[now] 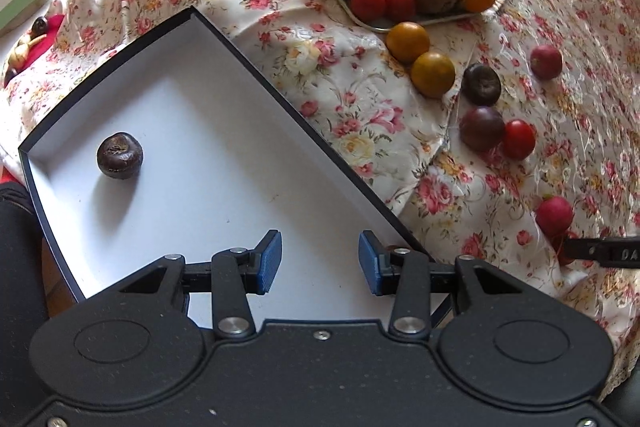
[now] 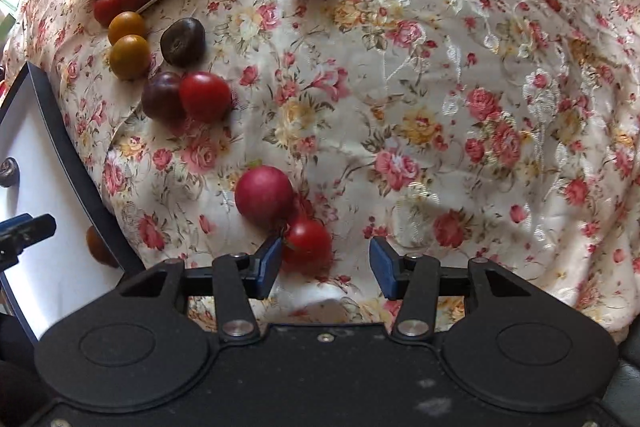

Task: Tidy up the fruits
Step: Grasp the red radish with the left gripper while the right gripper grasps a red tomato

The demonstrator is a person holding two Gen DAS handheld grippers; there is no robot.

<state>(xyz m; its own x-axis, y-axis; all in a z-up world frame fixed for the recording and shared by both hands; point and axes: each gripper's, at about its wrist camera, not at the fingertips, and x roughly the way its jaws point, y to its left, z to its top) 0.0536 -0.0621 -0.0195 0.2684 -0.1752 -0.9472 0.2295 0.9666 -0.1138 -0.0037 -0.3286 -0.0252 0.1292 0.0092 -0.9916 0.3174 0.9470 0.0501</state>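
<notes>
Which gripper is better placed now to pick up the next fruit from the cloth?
Probably the right gripper: it is open just above a red tomato on the cloth. The left gripper hangs open over the white box, away from loose fruit.

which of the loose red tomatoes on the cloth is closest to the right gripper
The red tomato just past the right gripper, touching the pink radish. The other loose red tomato lies farther off, against a dark purple tomato.
</notes>
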